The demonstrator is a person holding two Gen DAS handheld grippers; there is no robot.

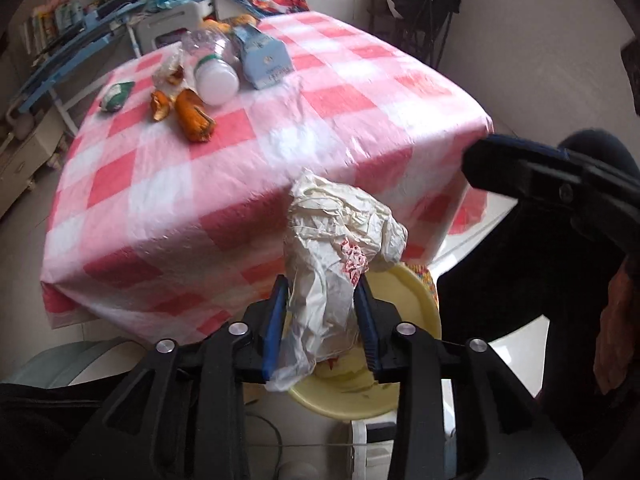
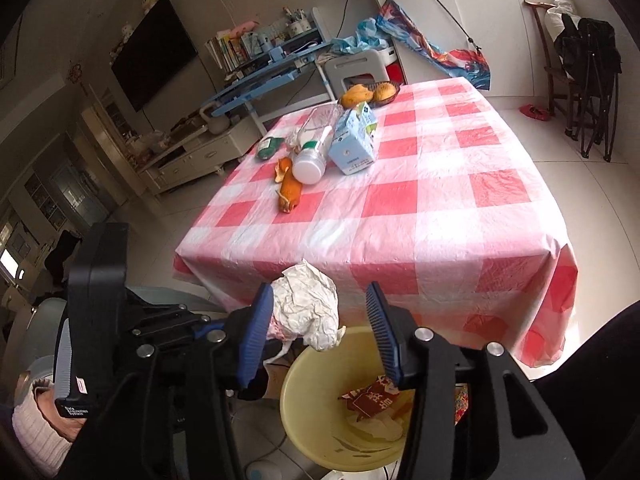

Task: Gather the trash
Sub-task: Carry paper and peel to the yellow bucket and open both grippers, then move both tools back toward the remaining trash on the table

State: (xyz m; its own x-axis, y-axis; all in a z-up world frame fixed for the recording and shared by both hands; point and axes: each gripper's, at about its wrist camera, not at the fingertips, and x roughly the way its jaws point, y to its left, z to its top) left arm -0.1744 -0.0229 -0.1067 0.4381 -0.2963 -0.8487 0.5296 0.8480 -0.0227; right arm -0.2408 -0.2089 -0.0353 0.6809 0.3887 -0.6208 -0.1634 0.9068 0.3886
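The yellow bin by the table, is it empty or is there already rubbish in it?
Not empty: the yellow bin holds a red printed wrapper and pale scraps at its bottom.

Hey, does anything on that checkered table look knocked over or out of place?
Yes. A clear plastic bottle lies tipped on its side against the blue carton, with orange peel loose on the tablecloth beside it. Nothing looks spilled.
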